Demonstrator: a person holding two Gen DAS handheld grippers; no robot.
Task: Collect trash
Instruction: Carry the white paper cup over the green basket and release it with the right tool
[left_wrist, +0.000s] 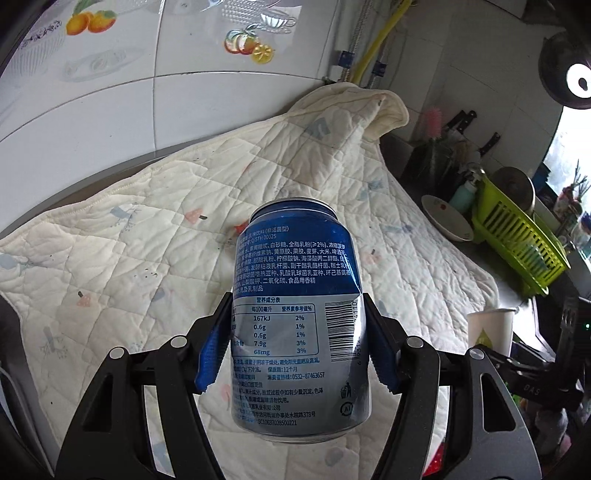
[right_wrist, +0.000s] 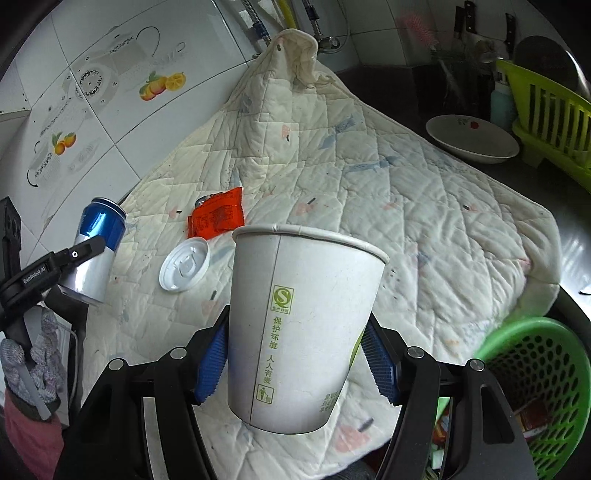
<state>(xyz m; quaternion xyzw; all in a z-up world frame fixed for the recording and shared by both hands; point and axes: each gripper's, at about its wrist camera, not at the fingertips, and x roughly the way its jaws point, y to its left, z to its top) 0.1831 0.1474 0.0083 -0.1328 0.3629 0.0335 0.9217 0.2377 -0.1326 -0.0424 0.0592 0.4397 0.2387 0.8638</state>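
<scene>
Holding a piece of trash in each claw, you are mid-carry: your left gripper (left_wrist: 299, 347) is clamped on the dented blue can (left_wrist: 295, 314), its blue pads (left_wrist: 212, 354) pressing both sides, and your right gripper (right_wrist: 299, 354) is clamped on the paper cup (right_wrist: 299, 328), upright with its mouth up. Both items hang clear above the quilt (right_wrist: 424, 229). The step in hand looks like transport to the bin; the green basket (right_wrist: 554, 369) sits low at your right, beside the quilt's edge, with some scraps already inside. Next, I judge, you need to bring the cup over the basket's mouth and part the pads there, then follow with the can, keeping the two claws from crossing. Two pieces are not yet collected: the red wrapper (right_wrist: 218, 216) and the white lid (right_wrist: 184, 266), lying close together on the quilt. Beyond that, the quilt covers a counter against a white tiled wall (left_wrist: 92, 122) with fruit decals; a bowl (right_wrist: 472, 138) and a green dish rack (right_wrist: 546, 118) stand on the dark counter further right, with knives (right_wrist: 461, 22) hung behind.
</scene>
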